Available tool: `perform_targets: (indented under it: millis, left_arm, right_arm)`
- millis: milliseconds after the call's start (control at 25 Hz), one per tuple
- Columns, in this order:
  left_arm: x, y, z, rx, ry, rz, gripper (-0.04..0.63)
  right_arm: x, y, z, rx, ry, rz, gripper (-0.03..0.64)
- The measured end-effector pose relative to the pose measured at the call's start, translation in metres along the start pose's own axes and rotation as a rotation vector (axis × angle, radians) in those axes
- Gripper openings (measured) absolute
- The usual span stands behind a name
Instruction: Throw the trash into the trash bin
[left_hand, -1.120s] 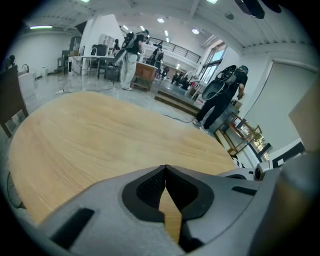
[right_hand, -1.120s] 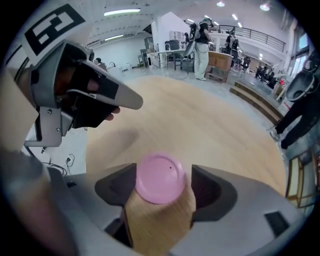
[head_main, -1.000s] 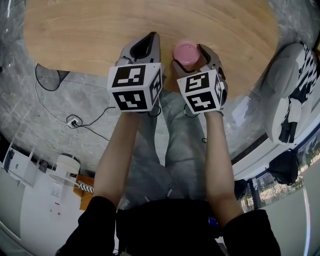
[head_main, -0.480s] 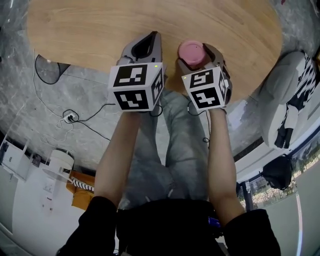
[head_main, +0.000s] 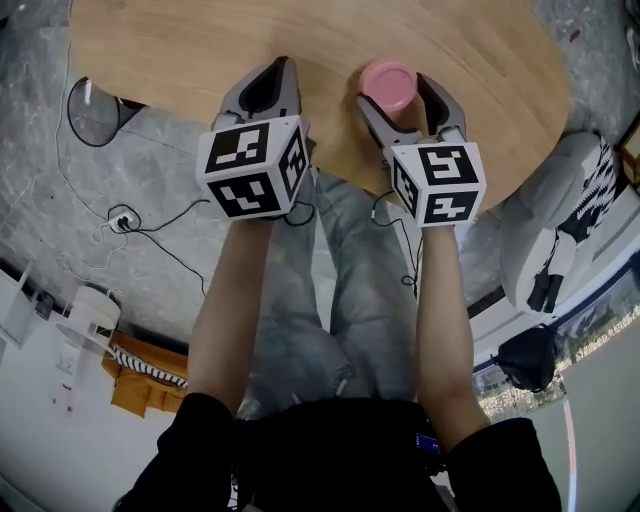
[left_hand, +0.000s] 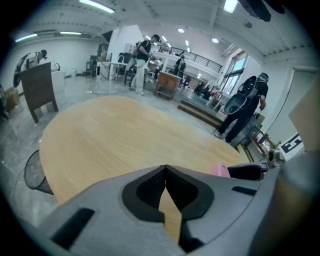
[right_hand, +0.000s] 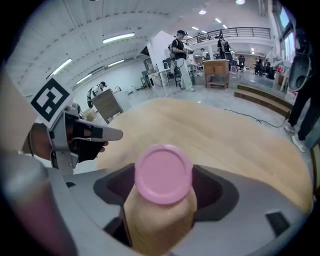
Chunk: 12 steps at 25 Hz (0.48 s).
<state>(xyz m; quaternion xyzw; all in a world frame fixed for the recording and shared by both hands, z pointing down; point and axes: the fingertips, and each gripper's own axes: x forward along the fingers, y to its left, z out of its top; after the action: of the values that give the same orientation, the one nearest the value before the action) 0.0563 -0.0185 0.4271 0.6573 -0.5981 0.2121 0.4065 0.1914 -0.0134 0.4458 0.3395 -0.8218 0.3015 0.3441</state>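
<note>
Over wooden table (head_main: 480, 60), right tongs (right_hand: 163, 187) pinching pink-lidded cup (right_hand: 163, 172), left tongs (left_hand: 165, 169) pressed together

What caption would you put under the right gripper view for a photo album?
Right gripper shut on a tan cup with a pink lid, over a round wooden table.

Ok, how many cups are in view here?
1: a pink-lidded cup, held in the right tongs above the wooden table's near edge. The left tongs are shut and empty. Another could sit beyond the frame.
</note>
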Motion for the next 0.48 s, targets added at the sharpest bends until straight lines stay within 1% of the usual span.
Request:
perform_targets:
  millis: [160,360,480]
  left_arm:
    - [-0.015,0.038,0.003,-0.050,-0.028,0.046,0.006]
    - [-0.038,0.093,0.003,-0.135,-0.070,0.124,0.006]
    - [-0.054,0.133,0.000,-0.189,-0.094,0.174,0.006]
  right_arm:
    - [0.017,0.028,0.020,-0.015,-0.026,0.043,0.319]
    - [0.047,0.074,0.043,-0.084,-0.020,0.119,0.319]
    - [0.068,0.107,0.056,-0.136,-0.013,0.166,0.319]
